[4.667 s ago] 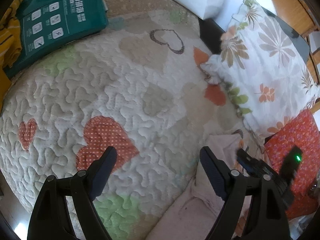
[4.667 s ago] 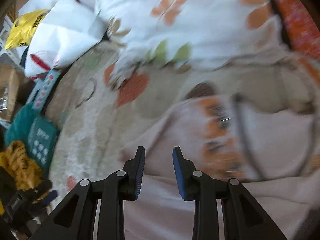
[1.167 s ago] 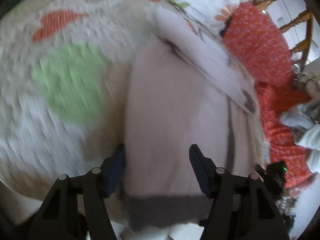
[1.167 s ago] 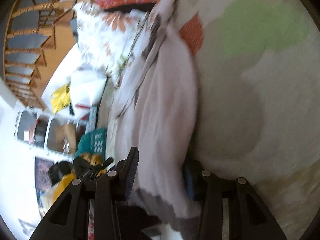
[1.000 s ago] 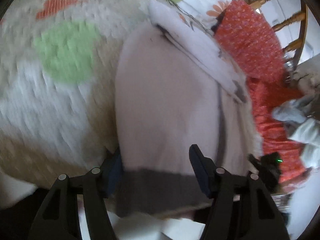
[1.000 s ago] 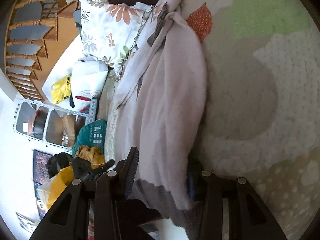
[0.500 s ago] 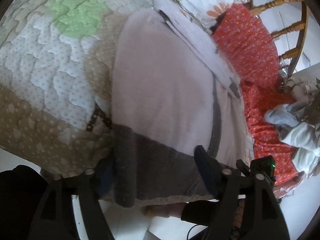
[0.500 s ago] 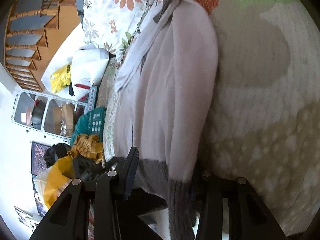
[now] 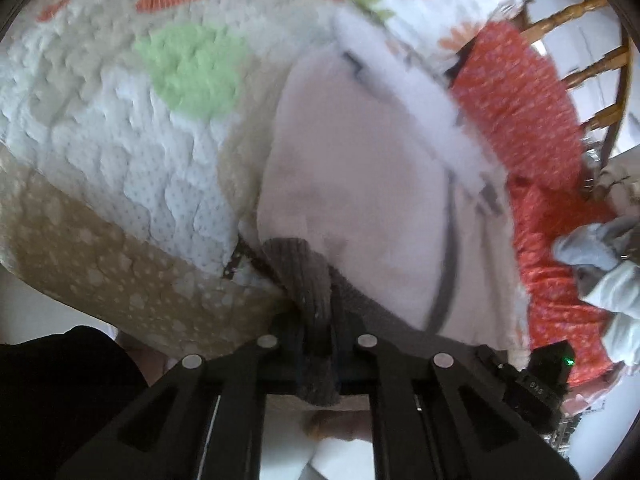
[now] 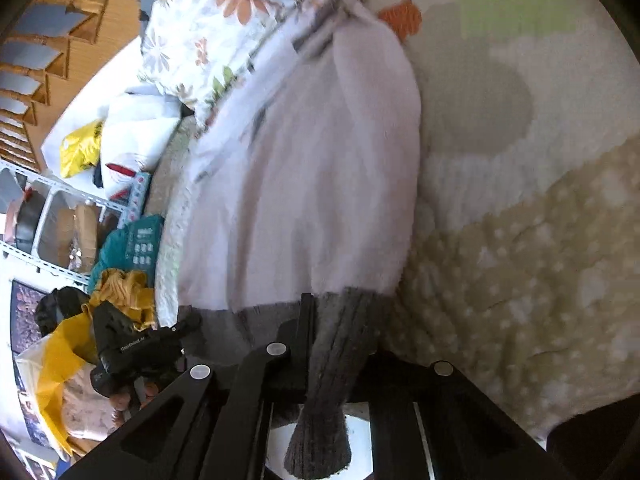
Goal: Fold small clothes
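On quilted bedspread [image 9: 132,168], both tools, left [image 9: 316,344] and right [image 10: 340,344], pinch the sweater's [image 9: 360,168] gray hem [image 10: 340,320].

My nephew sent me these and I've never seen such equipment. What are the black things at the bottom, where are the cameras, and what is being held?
No robot here: a person holds a two-finger tool in each hand, each with a wide-angle camera looking along its fingers. One picture comes from the left tool, the other from the right tool. Both are shut on the grey ribbed hem of a pale pink sweater, which lies on a quilt patterned with hearts. A floral pillow sits beside the sweater's far end.
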`<state>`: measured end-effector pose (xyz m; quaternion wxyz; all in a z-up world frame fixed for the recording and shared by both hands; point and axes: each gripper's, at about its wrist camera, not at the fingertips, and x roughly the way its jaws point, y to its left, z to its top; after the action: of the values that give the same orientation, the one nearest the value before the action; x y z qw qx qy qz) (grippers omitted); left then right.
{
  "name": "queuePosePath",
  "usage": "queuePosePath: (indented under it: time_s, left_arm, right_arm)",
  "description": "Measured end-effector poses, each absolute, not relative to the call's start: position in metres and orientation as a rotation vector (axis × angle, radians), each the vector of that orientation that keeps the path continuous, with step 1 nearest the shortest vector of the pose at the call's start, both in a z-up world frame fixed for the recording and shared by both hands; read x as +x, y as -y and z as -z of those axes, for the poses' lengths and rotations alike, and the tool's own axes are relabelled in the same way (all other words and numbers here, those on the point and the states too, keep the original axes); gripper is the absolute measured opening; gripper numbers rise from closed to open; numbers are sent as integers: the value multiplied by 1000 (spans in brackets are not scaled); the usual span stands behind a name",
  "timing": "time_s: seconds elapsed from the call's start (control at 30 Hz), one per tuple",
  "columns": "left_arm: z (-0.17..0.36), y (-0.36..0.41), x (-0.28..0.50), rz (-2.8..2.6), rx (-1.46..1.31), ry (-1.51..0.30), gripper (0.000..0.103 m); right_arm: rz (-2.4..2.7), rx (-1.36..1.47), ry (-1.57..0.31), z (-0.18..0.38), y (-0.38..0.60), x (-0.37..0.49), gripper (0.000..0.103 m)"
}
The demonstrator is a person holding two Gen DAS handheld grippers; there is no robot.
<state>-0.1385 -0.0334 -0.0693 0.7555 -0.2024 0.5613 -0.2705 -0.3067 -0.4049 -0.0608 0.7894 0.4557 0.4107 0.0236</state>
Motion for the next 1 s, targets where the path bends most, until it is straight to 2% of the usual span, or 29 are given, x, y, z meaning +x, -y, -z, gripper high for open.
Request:
queuePosePath:
  time_s: [0.17,0.33,0.5,0.63,0.83,1.0]
  left_arm:
    - [53,20,-171,633,-461,-1192,8]
    - [68,11,-196,634,-486,-1245,8]
    - [67,15,-183,638,-511,-1254,8]
    - [34,26,-142,658,-496,-1176,8]
    - [-10,61,-49,650,-516,-1055,8]
    - [-12,109,32,612,-501,-1035,8]
  right_arm:
    - [-92,971,-855,39,410,-341,6]
    - [-107,973,-904,43,405,-378,6]
    - [-114,904,-947,42,397,-378,7]
    - [-137,842,-911,11,404,-352,7]
    - [-133,801,-812,-53,440,-266,7]
    - [-62,863,-786,-55,485,-186,7]
